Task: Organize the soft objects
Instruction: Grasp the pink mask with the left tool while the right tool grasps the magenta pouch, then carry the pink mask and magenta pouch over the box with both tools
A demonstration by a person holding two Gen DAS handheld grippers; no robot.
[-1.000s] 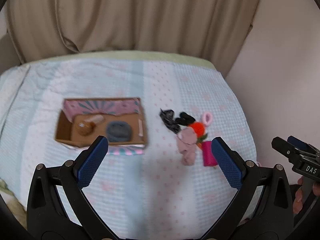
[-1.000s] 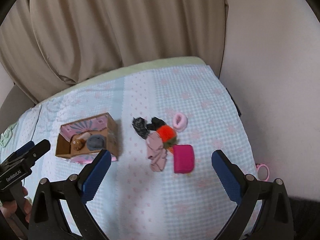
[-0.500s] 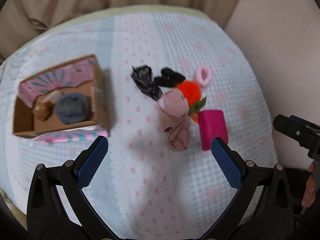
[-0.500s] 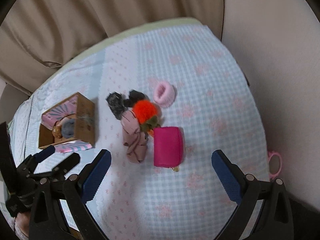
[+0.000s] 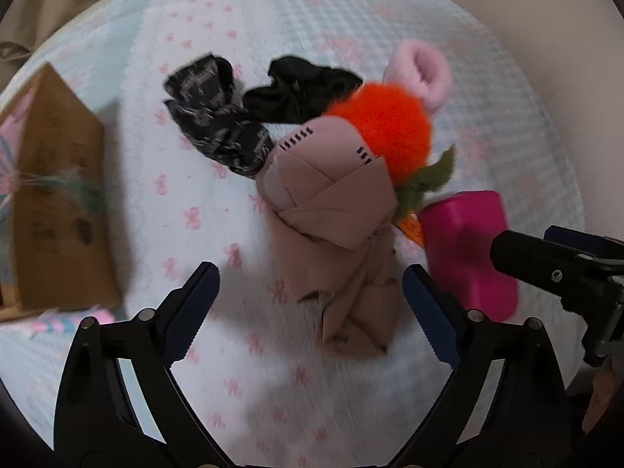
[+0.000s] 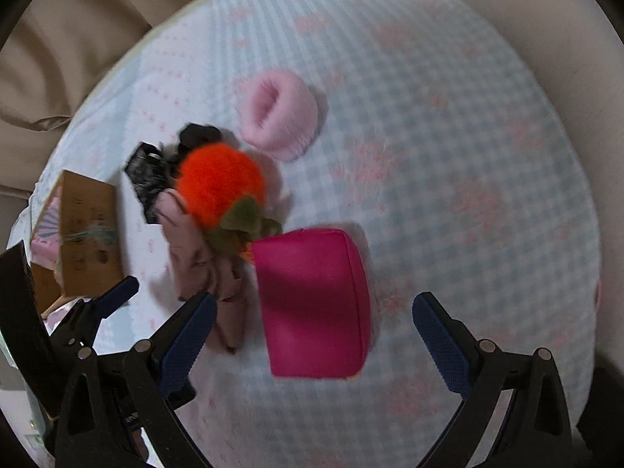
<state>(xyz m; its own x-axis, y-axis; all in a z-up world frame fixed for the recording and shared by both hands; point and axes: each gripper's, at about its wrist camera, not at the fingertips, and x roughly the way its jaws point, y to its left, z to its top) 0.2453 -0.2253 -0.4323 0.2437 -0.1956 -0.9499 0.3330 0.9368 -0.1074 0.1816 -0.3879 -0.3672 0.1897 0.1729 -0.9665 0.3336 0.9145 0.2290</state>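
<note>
Beige curtain [image 6: 78, 39] behind the pale checked bedspread [image 6: 448, 156], beige wall [image 6: 565, 19].

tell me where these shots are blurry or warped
Left wrist view: the box at the left edge is smeared, the tan cloth fairly sharp, the bedspread bulges fisheye-round. Right wrist view: softer overall, with the pink ring and pouch edges blurred.

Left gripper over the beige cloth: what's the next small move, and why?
Probably lower the left gripper a little further so its jaws straddle the beige cloth, then close. The jaws, which have just been closing slightly, are open with nothing between the pads, and the cloth's lower end lies right ahead of them, beside the pink pouch.
</note>
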